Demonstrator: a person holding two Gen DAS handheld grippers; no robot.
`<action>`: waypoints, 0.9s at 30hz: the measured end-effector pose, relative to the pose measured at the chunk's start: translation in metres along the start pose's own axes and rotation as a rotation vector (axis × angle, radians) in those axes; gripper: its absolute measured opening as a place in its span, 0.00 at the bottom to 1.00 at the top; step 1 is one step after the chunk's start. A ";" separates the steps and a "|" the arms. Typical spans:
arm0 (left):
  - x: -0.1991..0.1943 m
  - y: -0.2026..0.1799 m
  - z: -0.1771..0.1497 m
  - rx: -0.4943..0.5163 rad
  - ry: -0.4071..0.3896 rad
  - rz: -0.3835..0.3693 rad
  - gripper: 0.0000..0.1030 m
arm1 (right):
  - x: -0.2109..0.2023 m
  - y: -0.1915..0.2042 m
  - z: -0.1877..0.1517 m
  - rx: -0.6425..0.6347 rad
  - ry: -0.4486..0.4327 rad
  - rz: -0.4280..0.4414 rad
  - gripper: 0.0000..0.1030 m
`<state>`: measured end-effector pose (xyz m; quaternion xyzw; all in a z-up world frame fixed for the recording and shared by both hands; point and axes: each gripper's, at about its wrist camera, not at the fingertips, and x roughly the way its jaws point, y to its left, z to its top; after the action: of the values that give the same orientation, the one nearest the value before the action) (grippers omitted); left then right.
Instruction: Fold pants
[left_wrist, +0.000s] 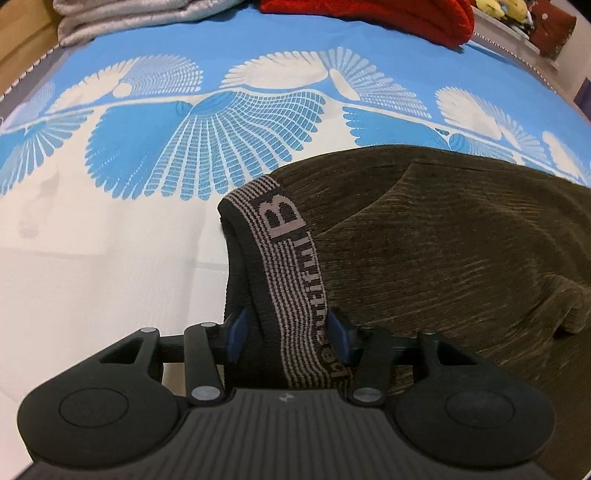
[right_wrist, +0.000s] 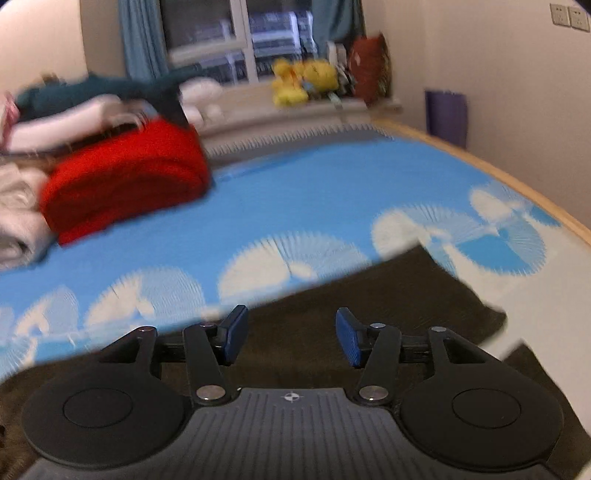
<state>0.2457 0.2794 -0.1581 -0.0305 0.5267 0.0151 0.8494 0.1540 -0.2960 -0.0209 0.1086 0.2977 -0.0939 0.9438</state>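
One pair of dark olive pants (left_wrist: 443, 240) lies on the blue-and-white bedspread (left_wrist: 147, 155), its striped waistband (left_wrist: 295, 295) running between the left gripper's (left_wrist: 290, 332) spread pads, contact unclear. The right gripper (right_wrist: 291, 334) hovers spread and empty above them. Open bedspread reaches one red bundle (right_wrist: 125, 184) and the bed's wooden edge (right_wrist: 480, 162).

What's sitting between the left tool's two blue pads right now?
In the left wrist view, the striped elastic waistband of the dark olive knit pants runs between the left tool's open pads; they don't appear to be pressing it.
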 end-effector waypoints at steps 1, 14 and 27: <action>0.000 -0.001 0.000 0.000 -0.003 0.011 0.52 | 0.004 0.000 -0.001 0.028 0.016 0.005 0.53; -0.042 -0.017 0.016 -0.133 0.028 0.065 0.52 | -0.002 0.008 -0.009 -0.019 0.003 0.028 0.53; -0.119 -0.046 -0.034 -0.076 0.024 -0.006 0.57 | -0.053 -0.013 0.015 -0.125 -0.050 0.127 0.53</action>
<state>0.1656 0.2323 -0.0651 -0.0644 0.5356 0.0321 0.8414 0.1165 -0.3062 0.0194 0.0657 0.2717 -0.0175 0.9600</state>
